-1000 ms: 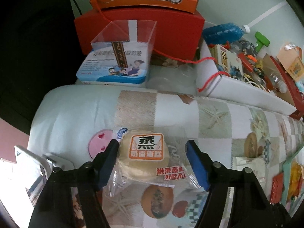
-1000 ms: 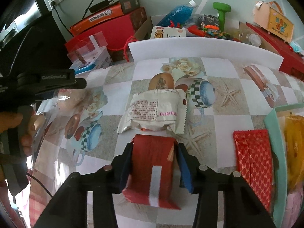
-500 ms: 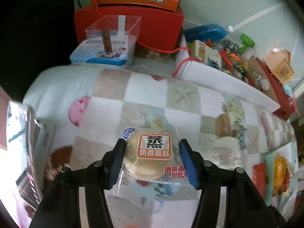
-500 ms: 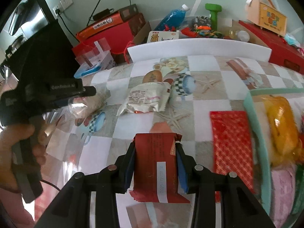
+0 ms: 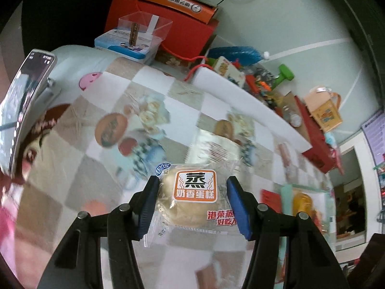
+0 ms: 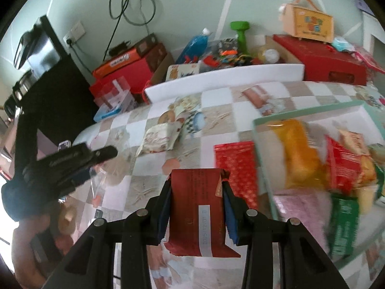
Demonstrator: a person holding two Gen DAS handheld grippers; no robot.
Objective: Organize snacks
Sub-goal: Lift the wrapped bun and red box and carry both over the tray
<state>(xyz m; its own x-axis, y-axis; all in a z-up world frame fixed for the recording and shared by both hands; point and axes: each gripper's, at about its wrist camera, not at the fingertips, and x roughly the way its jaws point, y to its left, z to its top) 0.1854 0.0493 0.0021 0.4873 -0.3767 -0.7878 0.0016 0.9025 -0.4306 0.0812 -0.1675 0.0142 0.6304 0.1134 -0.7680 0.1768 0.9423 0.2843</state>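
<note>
My left gripper (image 5: 192,193) is shut on a clear-wrapped steamed cake (image 5: 192,192) with an orange label, held above the patterned tablecloth (image 5: 79,168). My right gripper (image 6: 197,201) is shut on a dark red snack packet (image 6: 197,207), also lifted off the table. A mint-green tray (image 6: 261,144) at the right holds an orange pack (image 6: 298,154), red bags and a green box. A red patterned packet (image 6: 235,166) lies flat beside the tray. A pale wrapped snack (image 6: 161,137) rests further back on the table. The left gripper's body (image 6: 62,166) shows at the left of the right wrist view.
A white foam board (image 6: 223,79) borders the table's far side. Behind it stand red boxes (image 6: 134,72), a clear plastic box (image 5: 142,31), a blue bottle (image 6: 195,45), a green dumbbell (image 6: 240,36) and a small orange carton (image 6: 310,24). A phone (image 5: 26,98) stands at the left.
Both grippers closed on their snacks and lifted them off the table, swinging right toward the tray. The tray now fills the right of the right wrist view.
</note>
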